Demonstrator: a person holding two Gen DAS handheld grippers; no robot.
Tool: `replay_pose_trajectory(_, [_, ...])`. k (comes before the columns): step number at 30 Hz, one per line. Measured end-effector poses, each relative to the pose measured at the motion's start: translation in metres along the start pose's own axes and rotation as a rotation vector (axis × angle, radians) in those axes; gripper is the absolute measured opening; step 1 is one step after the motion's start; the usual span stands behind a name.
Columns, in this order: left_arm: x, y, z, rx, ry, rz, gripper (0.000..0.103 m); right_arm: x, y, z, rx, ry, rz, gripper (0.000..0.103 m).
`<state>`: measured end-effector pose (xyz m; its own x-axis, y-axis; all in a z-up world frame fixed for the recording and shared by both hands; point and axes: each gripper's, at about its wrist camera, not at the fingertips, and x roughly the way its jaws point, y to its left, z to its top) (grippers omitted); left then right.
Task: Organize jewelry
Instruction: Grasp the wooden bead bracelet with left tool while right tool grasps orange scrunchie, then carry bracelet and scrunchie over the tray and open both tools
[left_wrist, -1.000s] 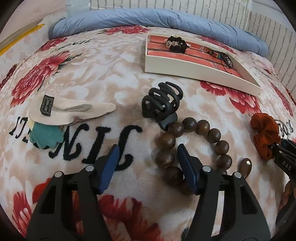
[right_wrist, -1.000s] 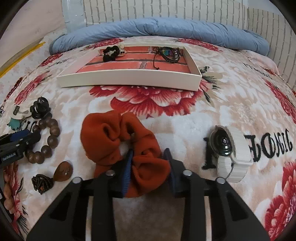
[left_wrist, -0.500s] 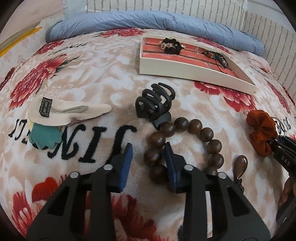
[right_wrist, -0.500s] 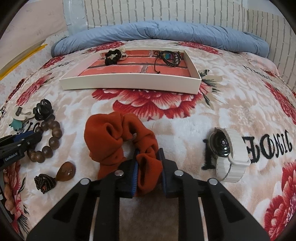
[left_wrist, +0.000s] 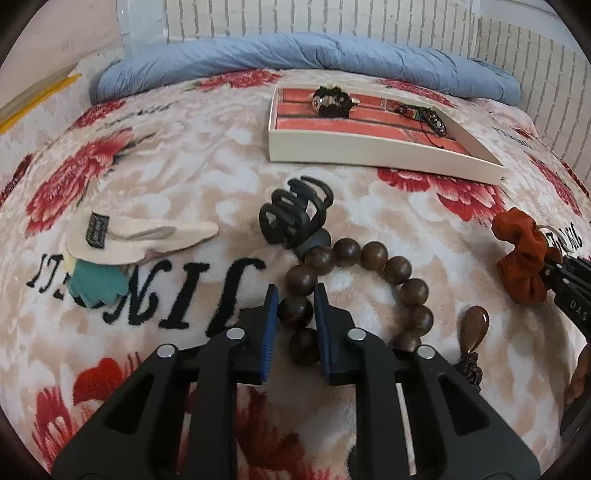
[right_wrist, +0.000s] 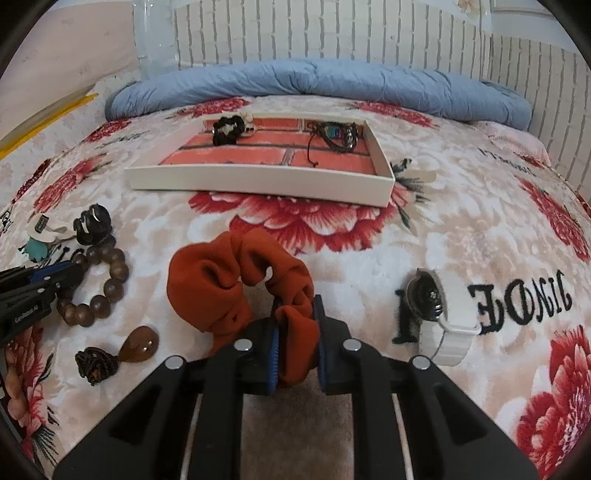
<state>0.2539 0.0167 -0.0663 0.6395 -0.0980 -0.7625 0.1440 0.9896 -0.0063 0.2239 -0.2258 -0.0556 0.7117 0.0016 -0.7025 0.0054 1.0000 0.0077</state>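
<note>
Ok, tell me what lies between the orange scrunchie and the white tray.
Nothing: in the right wrist view, only bare floral blanket separates the orange scrunchie from the white tray.

Floral plush blanket (left_wrist: 184, 158) with black lettering spread under and ahead of the gripper, rolled blue quilt (right_wrist: 317, 79) beyond it, white brick-pattern wall (right_wrist: 332, 33) behind

Your rust-orange scrunchie (right_wrist: 236, 284) and dark-brown bead bracelet (left_wrist: 369, 280) lie near the white, red-brick-lined tray (right_wrist: 258, 181).
</note>
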Motion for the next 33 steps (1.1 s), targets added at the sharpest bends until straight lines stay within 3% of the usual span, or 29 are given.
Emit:
replay_pose_trajectory(6, [-0.019, -0.007, 0.006, 0.036, -0.059, 0.01, 0.018, -0.011, -0.002, 0.008, 0.017, -0.04, 0.024, 0.015])
replay_pose_trajectory(19, [-0.054, -0.024, 0.037, 0.062, -0.16, -0.062, 0.018, -0.023, 0.001, 0.033, 0.026, -0.095, 0.059, 0.015])
replay_pose_trajectory(26, [-0.068, -0.033, 0.074, 0.067, -0.217, -0.085, 0.018, -0.023, -0.003, 0.058, 0.03, -0.112, 0.076, 0.015])
replay_pose_trajectory(33, [-0.076, -0.046, 0.124, 0.098, -0.272, -0.107, 0.018, -0.019, -0.015, 0.104, 0.057, -0.143, 0.073, 0.015])
